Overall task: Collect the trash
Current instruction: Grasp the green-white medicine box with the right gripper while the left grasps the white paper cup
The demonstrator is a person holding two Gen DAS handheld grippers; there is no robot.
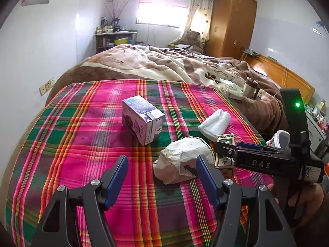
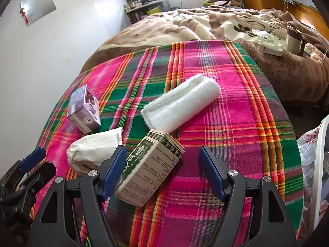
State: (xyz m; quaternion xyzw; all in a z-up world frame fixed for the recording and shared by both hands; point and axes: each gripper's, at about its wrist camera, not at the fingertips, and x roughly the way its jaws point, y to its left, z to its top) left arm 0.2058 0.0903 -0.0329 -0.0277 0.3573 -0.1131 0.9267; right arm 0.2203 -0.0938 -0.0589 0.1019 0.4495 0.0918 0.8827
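- Woven plaid bedcloth (image 2: 236,107): pink, green, orange stripes.
- Rectangular cardboard box (image 2: 150,168) between the right blue fingers (image 2: 211,173): green and cream.
- Crumpled white paper wad (image 1: 183,158) by the left blue fingers (image 1: 117,177).
- Small carton (image 1: 141,119): silvery purple.

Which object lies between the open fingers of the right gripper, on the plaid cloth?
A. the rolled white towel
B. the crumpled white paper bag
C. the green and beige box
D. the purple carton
C: in the right wrist view the green and beige box lies between the fingers of the right gripper, which stand open, while the towel, carton and paper bag lie outside them.
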